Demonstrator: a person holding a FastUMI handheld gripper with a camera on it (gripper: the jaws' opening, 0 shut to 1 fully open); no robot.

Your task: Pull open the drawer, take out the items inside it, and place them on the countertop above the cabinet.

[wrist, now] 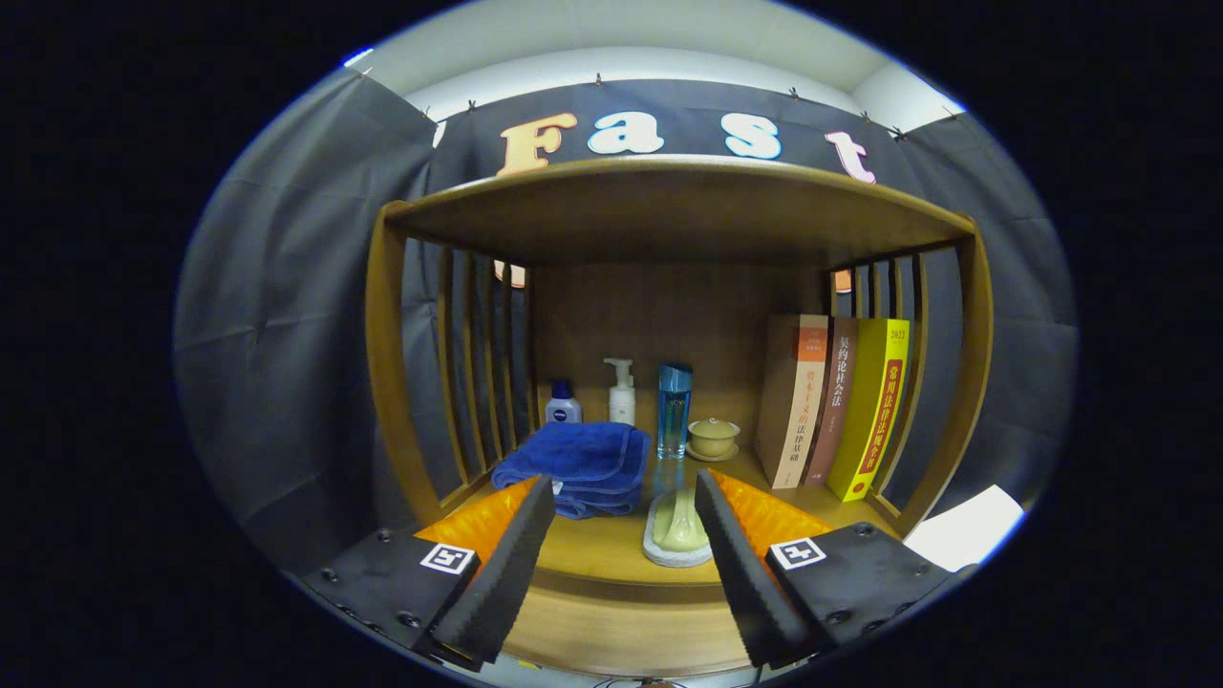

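1. Tongs (623, 535) spread wide, gripping nothing, above the counter (611, 549).
2. Just ahead, beside the right finger: pale green vase-shaped item (676, 526) on a round coaster.
3. Beyond the left finger: folded blue towel (578, 463).
4. Farther back: bottles (621, 392), lidded cup (713, 437), upright books (831, 406).

A wooden surface (611, 545) forms the top of the cabinet. On it, a folded blue towel (579, 464) lies flat to the left. Beside the towel, a pale green vase-shaped piece (676, 524) stands upright on a round grey coaster, touching the inner side of one gripper (621, 511) finger; the fingers are spread apart.
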